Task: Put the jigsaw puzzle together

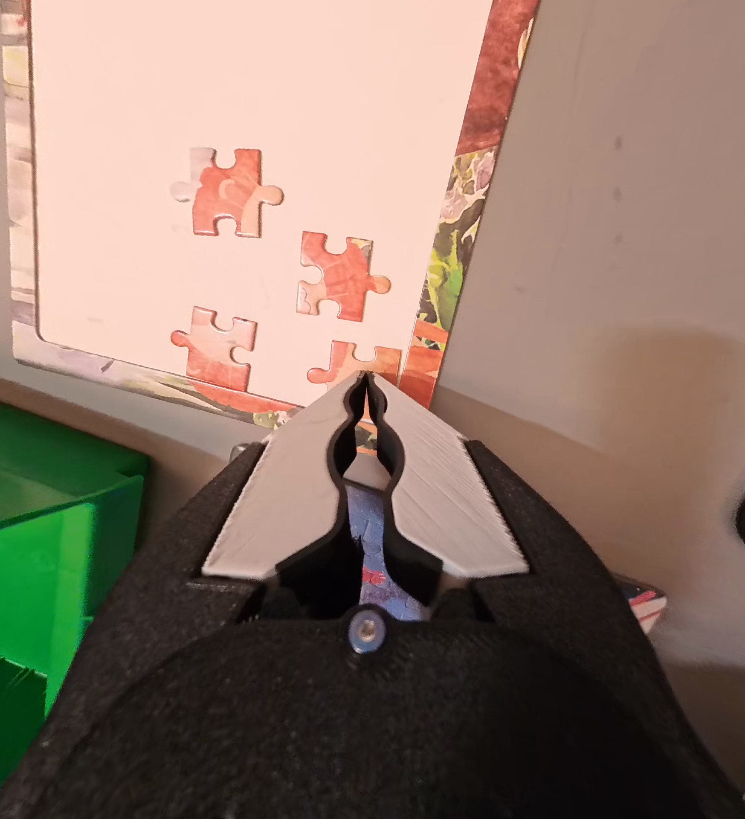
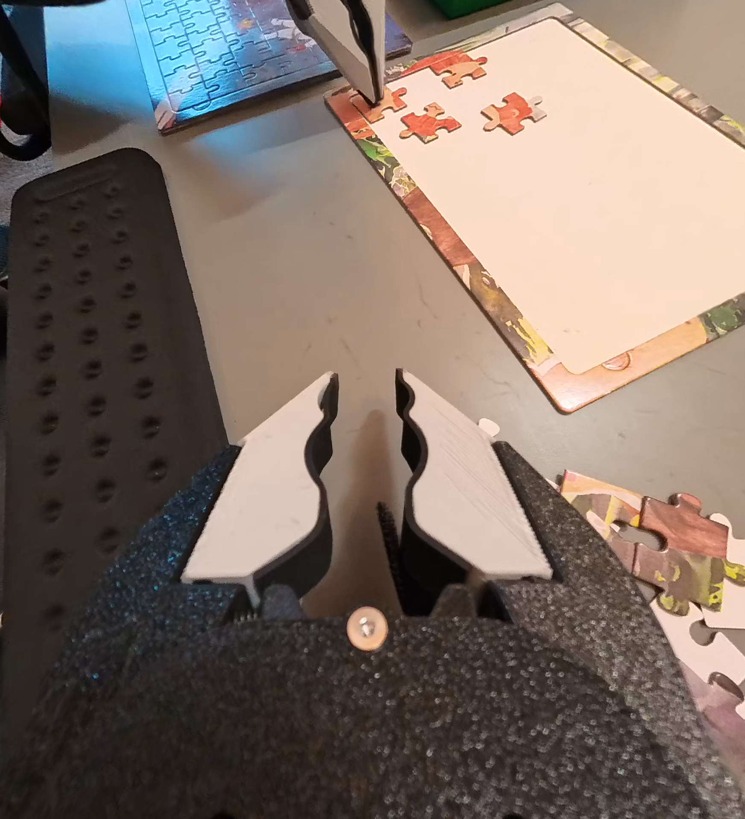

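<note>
A: Where the right tongs [image 2: 366,376] hover over the bench [image 2: 282,288], they gape wide on nothing; loose cardboard pieces [image 2: 680,549] lie beside them, some white-backed.

B: Legible writing?

A: None. Farther off, the left tongs [image 1: 365,376], pinched narrow, press the tips onto a reddish corner piece [image 1: 353,361] in the white puzzle tray [image 2: 441,221]; whether they grip it I cannot tell. Three knobbed pieces [image 1: 228,193] lie beyond.

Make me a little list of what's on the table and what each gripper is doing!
puzzle tray: white inside, picture border
pieces in tray: four reddish ones, apart
left gripper: shut, tip on the corner piece
right gripper: open, empty, over bare table
spare pieces: piled beside right gripper
finished puzzle: dark, beyond the tray
green box: near left gripper
</note>
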The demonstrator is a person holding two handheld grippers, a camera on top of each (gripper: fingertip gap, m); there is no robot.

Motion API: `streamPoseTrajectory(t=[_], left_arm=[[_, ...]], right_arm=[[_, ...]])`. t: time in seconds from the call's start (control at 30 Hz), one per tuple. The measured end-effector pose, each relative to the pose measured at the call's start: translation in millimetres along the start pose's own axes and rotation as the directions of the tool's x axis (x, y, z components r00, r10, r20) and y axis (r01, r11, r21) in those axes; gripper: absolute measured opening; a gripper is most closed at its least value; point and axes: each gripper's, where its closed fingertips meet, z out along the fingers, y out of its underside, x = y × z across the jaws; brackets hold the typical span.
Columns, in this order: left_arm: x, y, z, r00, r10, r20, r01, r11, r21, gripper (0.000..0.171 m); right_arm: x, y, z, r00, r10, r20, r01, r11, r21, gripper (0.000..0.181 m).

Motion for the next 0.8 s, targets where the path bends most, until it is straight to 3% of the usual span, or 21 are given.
streamPoseTrajectory(t=[0.63,0.8], left_arm=[[12,1,-2,0.999,0.027,-0.047,-0.029,0.999,-0.033,0.0],[6,8,-19,0.998,-0.057,0.008,0.057,0.998,-0.015,0.009]], right_arm=[[0,1,1,1.0,-0.004,-0.003,0.004,1.0,-0.008,0.026],[6,-6,2,0.999,0.04,0.015,-0.04,0.999,0.011,0.03]])
